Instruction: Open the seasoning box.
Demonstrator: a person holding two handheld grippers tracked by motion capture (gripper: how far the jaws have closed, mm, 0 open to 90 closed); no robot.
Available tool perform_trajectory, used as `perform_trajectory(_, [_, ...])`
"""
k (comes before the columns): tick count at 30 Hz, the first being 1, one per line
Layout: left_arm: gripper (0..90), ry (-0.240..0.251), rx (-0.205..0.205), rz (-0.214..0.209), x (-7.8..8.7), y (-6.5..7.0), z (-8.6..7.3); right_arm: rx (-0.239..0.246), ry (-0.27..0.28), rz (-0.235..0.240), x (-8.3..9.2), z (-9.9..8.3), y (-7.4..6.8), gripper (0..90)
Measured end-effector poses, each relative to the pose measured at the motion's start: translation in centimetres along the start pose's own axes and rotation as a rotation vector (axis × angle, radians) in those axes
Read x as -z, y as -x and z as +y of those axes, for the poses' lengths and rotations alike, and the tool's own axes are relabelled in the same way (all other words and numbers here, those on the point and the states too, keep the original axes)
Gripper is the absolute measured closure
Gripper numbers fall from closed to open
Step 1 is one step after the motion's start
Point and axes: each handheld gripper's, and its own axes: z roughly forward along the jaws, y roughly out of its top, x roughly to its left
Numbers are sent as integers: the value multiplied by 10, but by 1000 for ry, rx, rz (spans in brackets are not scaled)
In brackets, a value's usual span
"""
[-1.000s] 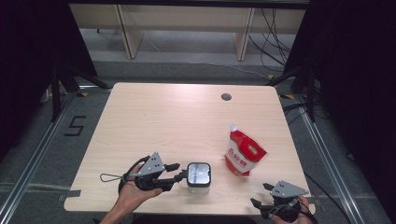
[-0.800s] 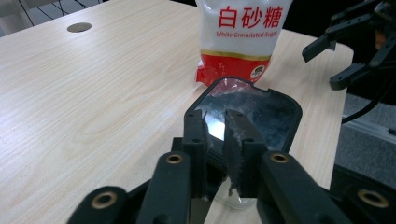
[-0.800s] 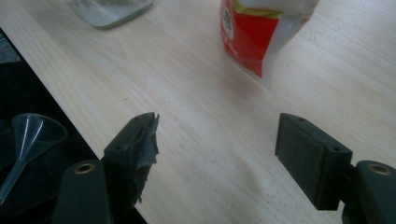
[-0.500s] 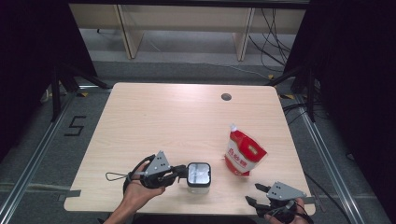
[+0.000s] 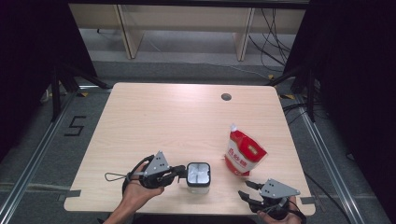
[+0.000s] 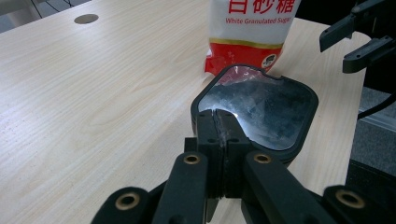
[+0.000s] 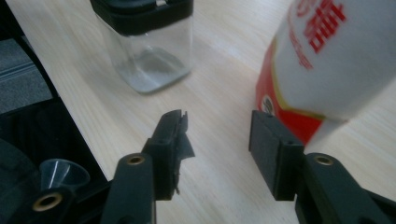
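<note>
Near the front edge of the pale wooden surface (image 5: 177,116), a small clear square jar with a black rim (image 5: 198,174) is seen standing upright, and its rim is clenched at the left side by the jaws of the left gripper (image 5: 180,171), which is held level in the person's left hand (image 5: 135,193). From the left gripper view, the two black jaws are shown pressed together on the near wall of the jar (image 6: 254,112), with the glossy inside visible beyond them. Just to the right of the jar, a red and white pouch of granulated sugar (image 5: 243,152) is stood upright, apart from the jar. At the front right corner, the right gripper (image 5: 247,190) is held close to the pouch; its jaws have just been closing, yet a gap is kept between them and nothing is grasped there. In the right gripper view, the pouch (image 7: 327,60) is seen just beyond the right jaw, and the jar (image 7: 149,42) farther off to the left.
</note>
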Motion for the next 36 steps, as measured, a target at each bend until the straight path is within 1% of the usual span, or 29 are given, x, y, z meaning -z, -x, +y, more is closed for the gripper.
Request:
perform_trajectory(2, [888,0,-2,-7,0,-1,0,-2,2,2,-1,2,-2,571])
perform_trajectory(3, [888,2,3,-3,0,0,0,21,18,13,-4,6,-4,589])
perform_trajectory(4, [888,2,3,-3,0,0,0,16,19,11,-5,8,-6,597])
perform_trajectory(5, [888,6,5,2,0,0,-1,29,28,16,-7,9,-6,607])
perform_trajectory(7, [888,8,4,0,0,0,-1,32,33,28,-10,13,-9,623])
perform_trajectory(8, [888,10,6,-2,0,0,-2,43,38,29,-11,14,-10,628])
perform_trajectory(11, [888,17,22,2,0,0,-3,51,29,47,-16,17,-14,647])
perform_trajectory(12, [888,20,22,1,0,0,-3,59,35,49,-18,18,-15,654])
perform_trajectory(14, [888,22,24,2,0,0,-3,57,40,50,-21,21,-17,670])
perform_trajectory(15, [888,26,26,-3,0,0,-3,75,43,54,-22,22,-17,675])
perform_trajectory(17, [888,26,23,-3,0,0,-4,86,47,45,-24,25,-18,682])
perform_trajectory(18, [888,25,14,-5,0,-1,-4,95,49,50,-26,27,-18,690])
perform_trajectory(19, [889,26,15,-4,0,-1,-4,100,54,52,-27,27,-19,697])
perform_trajectory(21, [889,26,15,-1,0,-1,-4,91,51,52,-30,29,-20,713])
perform_trajectory(23, [889,26,17,1,1,-1,-4,109,57,59,-33,31,-20,731])
perform_trajectory(24, [889,26,16,1,1,-1,-4,107,59,54,-33,32,-20,741])
perform_trajectory(27, [889,22,15,1,1,-1,-4,125,66,63,-37,36,-22,758])
perform_trajectory(29, [890,24,17,4,1,-1,-5,134,60,57,-39,37,-22,768])
perform_trajectory(31, [890,25,17,1,1,-1,-5,138,63,68,-41,38,-22,784])
perform_trajectory(33, [890,33,20,-6,0,-1,-5,131,71,77,-43,39,-22,799])
perform_trajectory(34, [890,33,21,-6,0,-2,-5,138,75,80,-44,39,-21,808])
perform_trajectory(35, [890,42,34,-11,0,-1,-5,142,74,78,-44,40,-21,814])
perform_trajectory(36, [890,40,46,-3,0,0,-6,138,78,83,-45,40,-22,820])
